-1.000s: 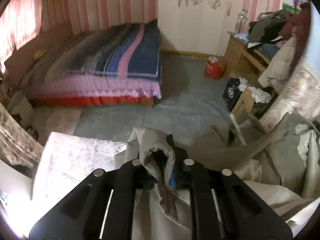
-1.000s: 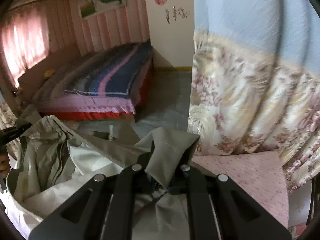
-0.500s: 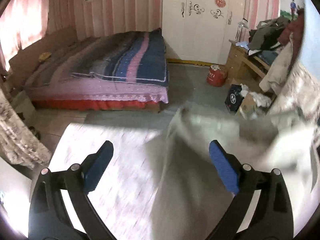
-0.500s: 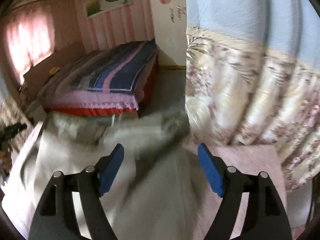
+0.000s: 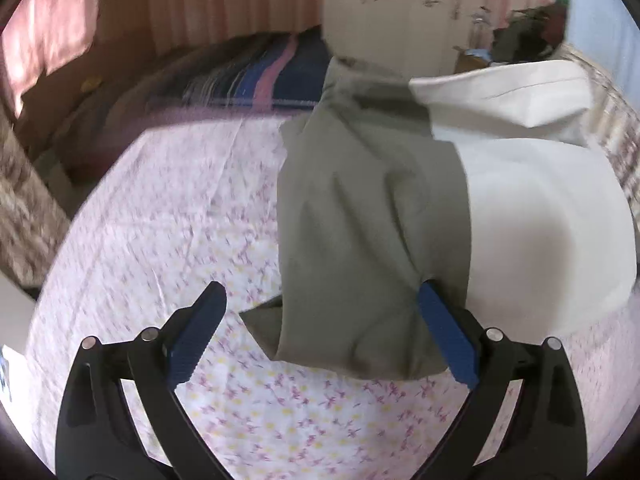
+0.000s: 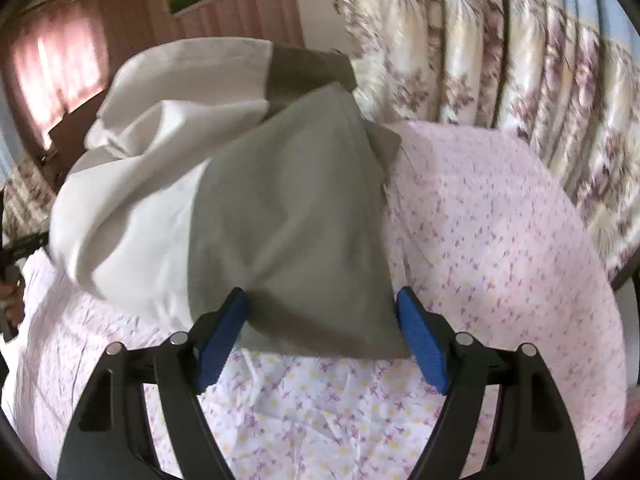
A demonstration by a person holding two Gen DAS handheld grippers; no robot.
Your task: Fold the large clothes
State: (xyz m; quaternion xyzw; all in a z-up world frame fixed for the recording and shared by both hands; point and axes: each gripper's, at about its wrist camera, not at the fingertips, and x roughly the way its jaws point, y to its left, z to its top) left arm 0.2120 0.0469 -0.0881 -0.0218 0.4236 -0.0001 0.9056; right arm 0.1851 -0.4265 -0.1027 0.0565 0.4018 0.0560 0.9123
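Observation:
A large garment, grey-green outside point(image 5: 360, 240) with a white lining point(image 5: 540, 220), lies bunched on a table covered by a pink floral sheet point(image 5: 160, 220). My left gripper point(image 5: 320, 300) is open just above the sheet. The garment's near grey end lies between its fingers and rests against the right blue pad point(image 5: 444, 332). In the right wrist view the same grey cloth point(image 6: 296, 220) and white lining point(image 6: 140, 200) rise as a heap. My right gripper point(image 6: 322, 298) stands open around the heap's near edge, its pads not pressing on it.
Past the table's far edge is a bed with a striped blue and pink blanket point(image 5: 256, 76). A white wardrobe point(image 5: 384, 20) and a pile of dark clothes point(image 5: 528, 36) stand behind. A floral curtain point(image 6: 500, 60) hangs close along the table's right side.
Both grippers were shut on corners of the garment held up in the air. They opened, the garment dropped onto the floral sheet, and both grippers came down close to it.

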